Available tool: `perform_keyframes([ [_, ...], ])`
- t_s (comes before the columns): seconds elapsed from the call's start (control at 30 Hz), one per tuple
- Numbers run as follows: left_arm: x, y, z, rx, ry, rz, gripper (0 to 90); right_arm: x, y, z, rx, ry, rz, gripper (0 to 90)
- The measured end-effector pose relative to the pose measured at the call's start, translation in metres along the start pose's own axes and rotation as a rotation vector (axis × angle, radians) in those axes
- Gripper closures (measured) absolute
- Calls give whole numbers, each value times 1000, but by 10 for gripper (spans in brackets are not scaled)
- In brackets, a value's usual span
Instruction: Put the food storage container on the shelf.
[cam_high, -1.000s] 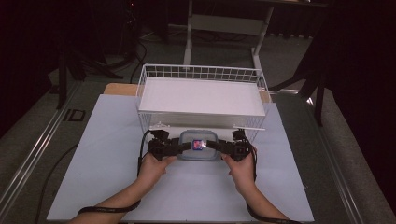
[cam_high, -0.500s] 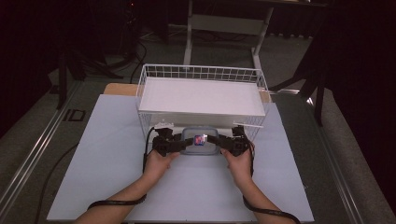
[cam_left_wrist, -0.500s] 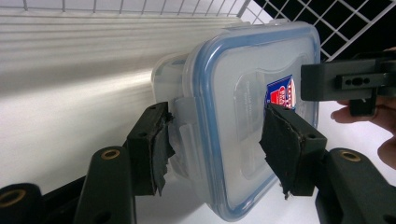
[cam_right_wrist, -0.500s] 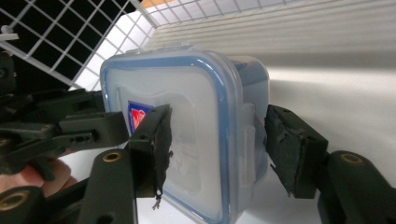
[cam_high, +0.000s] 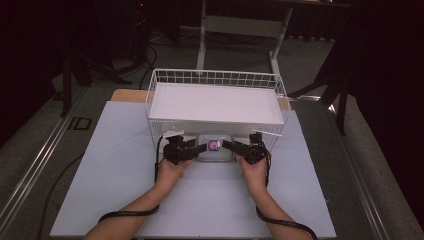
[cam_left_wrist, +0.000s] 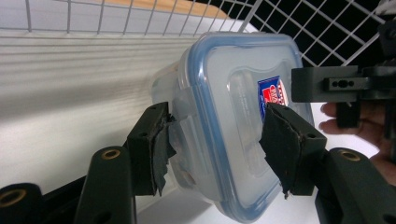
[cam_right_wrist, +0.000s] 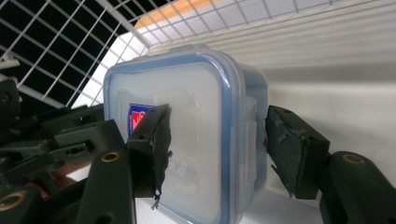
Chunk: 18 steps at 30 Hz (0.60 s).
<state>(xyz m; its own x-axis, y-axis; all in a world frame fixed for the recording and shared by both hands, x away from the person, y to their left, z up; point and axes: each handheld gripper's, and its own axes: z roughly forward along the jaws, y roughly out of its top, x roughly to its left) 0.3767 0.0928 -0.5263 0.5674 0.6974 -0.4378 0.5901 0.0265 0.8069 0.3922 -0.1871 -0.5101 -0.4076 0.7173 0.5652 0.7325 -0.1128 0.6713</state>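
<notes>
Seen from the high view: clear plastic container (cam_high: 216, 148) with blue-rimmed lid, just below centre of frame, held between two handheld grippers, right against the near wall of a white wire basket (cam_high: 215, 79); basket at frame centre, lined with a white sheet, standing on a pale table top (cam_high: 115, 165) that spreads across the lower half.

Left gripper (cam_high: 192, 149) left of the container, right gripper (cam_high: 231, 146) right of it, each black, each carried by a hand entering from the bottom edge; black cables looped back along both forearms.

In the left gripper view: container (cam_left_wrist: 233, 121) at centre, tilted, lid facing the camera, a red and blue label (cam_left_wrist: 273, 95) on the lid right of centre; left gripper (cam_left_wrist: 212, 147) closed on the container's short end, one pad pressed on the side latch at lower left, the other on the lid at lower right; the right gripper's black jaw at the right edge; basket mesh along the top.

In the right gripper view: same container (cam_right_wrist: 187, 130) at centre; right gripper (cam_right_wrist: 217, 151) astride its end, left pad lying on the lid beside the label; right pad near the latch side, contact impossible to tell; jaws at a middling width.
</notes>
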Motion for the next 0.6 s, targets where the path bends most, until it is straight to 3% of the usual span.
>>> perform_keyframes([
  [0.2,-1,-2,3,-20,10,46,396,0,-1,3,-25,-19,-13,399],
  [0.33,1,-1,5,-38,37,39,390,1,2,4,-30,-48,-30,393],
  [0.5,3,2,6,-29,34,36,404,-1,3,9,-21,-70,-36,391],
  [0.6,1,2,4,-24,44,56,403,3,2,8,-33,-88,-76,377],
])
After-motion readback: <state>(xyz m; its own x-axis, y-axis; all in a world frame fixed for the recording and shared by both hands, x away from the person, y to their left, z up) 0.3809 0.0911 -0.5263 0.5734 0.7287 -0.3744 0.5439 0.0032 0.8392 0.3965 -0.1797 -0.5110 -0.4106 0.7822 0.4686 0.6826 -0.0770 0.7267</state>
